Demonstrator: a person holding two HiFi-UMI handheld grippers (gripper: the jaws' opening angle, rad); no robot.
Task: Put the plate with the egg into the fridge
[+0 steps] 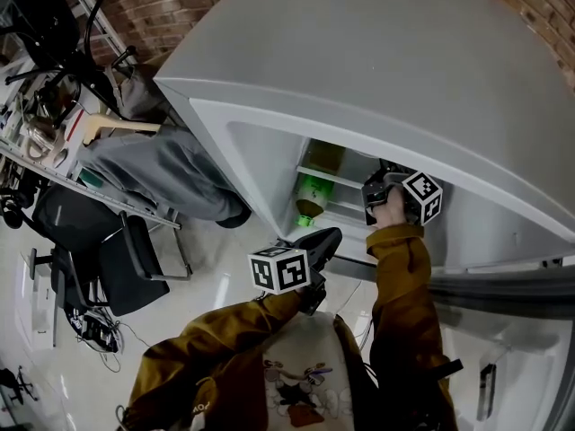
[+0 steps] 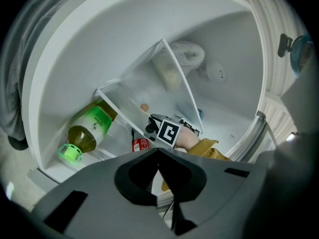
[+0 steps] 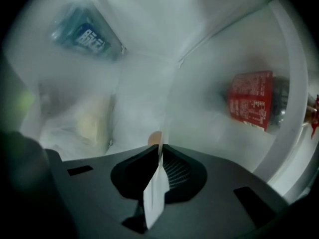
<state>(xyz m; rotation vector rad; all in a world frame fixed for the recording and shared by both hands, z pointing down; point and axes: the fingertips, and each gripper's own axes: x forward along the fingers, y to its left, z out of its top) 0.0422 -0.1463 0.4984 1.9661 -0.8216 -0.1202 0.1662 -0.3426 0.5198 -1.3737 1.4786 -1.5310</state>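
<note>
3 cameras, all toward fridge point(image 1: 404, 79)

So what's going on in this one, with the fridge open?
A person is working at the open fridge with a gripper in each hand. The right gripper reaches inside the fridge, shut on the rim of the plate, with the egg just beyond its jaws. The left gripper is shut and empty, held outside the opening. A green bottle is also in the fridge. The plate is not yet released.
</note>
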